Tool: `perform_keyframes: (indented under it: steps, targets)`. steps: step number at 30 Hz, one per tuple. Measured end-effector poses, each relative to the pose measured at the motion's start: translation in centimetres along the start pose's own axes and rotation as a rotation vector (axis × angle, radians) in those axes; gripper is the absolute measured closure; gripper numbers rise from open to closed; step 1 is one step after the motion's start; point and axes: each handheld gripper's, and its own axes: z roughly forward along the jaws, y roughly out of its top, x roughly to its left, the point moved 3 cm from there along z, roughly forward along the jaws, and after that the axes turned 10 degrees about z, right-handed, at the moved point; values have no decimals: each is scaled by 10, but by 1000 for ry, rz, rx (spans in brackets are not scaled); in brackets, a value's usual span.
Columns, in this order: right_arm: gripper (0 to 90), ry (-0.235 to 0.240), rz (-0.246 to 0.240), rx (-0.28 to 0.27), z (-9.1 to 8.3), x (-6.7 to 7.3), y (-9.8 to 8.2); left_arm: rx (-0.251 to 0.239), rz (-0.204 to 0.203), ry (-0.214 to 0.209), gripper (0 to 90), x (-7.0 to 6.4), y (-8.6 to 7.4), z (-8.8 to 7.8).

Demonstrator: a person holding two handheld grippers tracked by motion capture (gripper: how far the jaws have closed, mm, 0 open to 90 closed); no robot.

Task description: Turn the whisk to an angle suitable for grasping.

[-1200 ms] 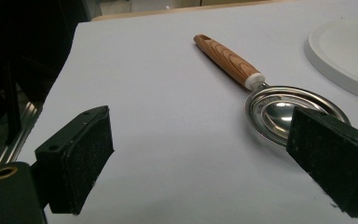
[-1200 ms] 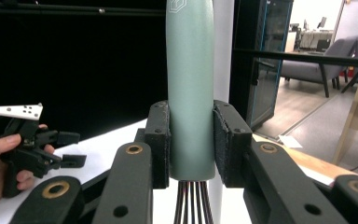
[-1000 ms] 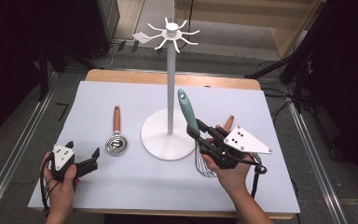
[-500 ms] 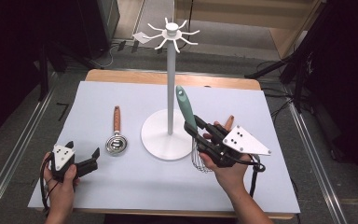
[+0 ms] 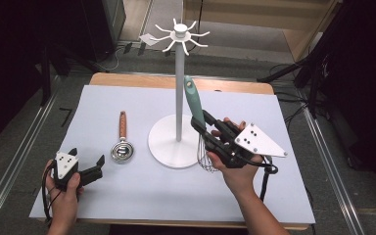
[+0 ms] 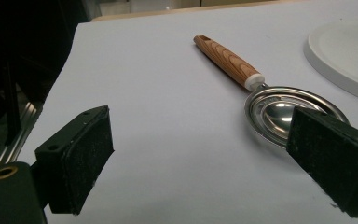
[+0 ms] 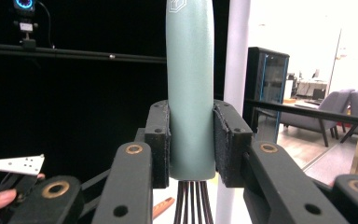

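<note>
White matting covers the table, and on it stands a tall white utensil stand with hooks at its top. Since 1 second ago the whisk has tipped from leaning to nearly upright beside the pole, so hanging it looks like the next step. The right gripper clamps its teal handle just above the wires. The left gripper, jaws wide and empty, rests near the wooden-handled strainer.
</note>
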Motion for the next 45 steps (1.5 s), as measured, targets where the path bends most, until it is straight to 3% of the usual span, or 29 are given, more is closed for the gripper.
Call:
perform_keyframes:
  steps: [14,24,45]
  targets:
    - [712,-12,2,-63,12,1,20,0,1,-2,77,0,0,0]
    - [712,-21,-5,-80,21,1,29,0,0,-1,77,0,0,0]
    - [712,-38,31,-74,33,-5,27,0,2,-1,77,0,0,0]
